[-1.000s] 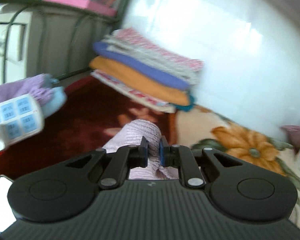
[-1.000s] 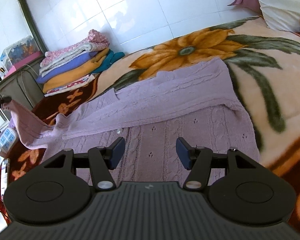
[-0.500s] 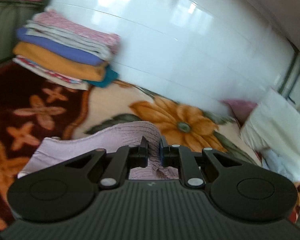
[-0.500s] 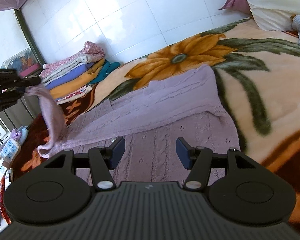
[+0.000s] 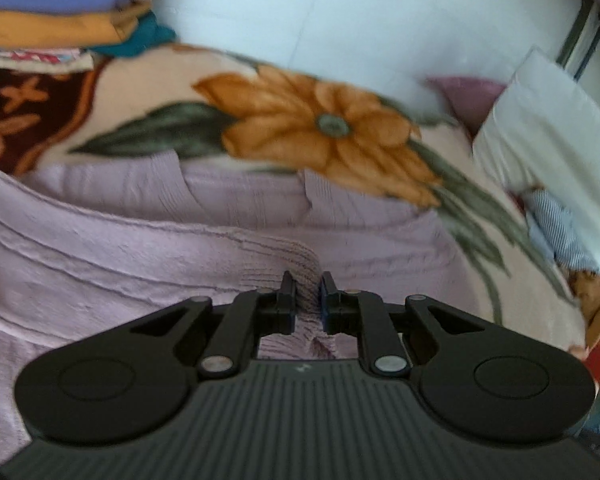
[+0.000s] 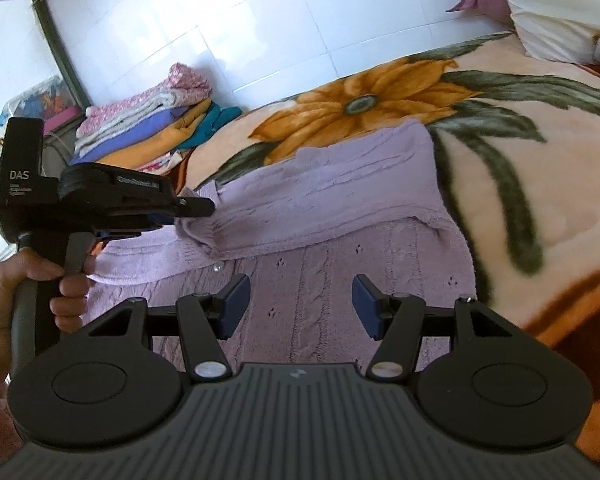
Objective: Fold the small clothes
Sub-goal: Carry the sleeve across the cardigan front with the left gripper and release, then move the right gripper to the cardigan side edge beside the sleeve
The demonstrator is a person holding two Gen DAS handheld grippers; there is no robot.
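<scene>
The lilac knitted cardigan (image 6: 340, 216) lies spread on the floral blanket (image 6: 532, 184) covering the bed. Its long axis runs roughly left to right across the right wrist view, the far part already folded over the body. Bare blanket lies open to the right of the cardigan and beyond it toward the white tiled wall (image 6: 236, 28). A stack of folded clothes (image 6: 148, 120) sits against that wall at the far left, well apart from the cardigan. A white pillow (image 6: 556, 8) occupies the far right corner of the bed.

The left claw (image 5: 305, 288) is clamped on a cardigan sleeve cuff (image 5: 306, 276), its jaws nearly together with only the ribbed knit between them. In the right wrist view the left claw (image 6: 196, 208) holds that cuff (image 6: 198, 232) lifted just above the cardigan's left side, the sleeve draping down from it. The person's left hand (image 6: 40, 284) grips the handle below.

The right claw (image 6: 298, 304) stands wide apart, holding nothing. It hovers over the near cable-knit panel of the cardigan; whether its fingertips (image 6: 234, 296) touch the knit cannot be determined.
</scene>
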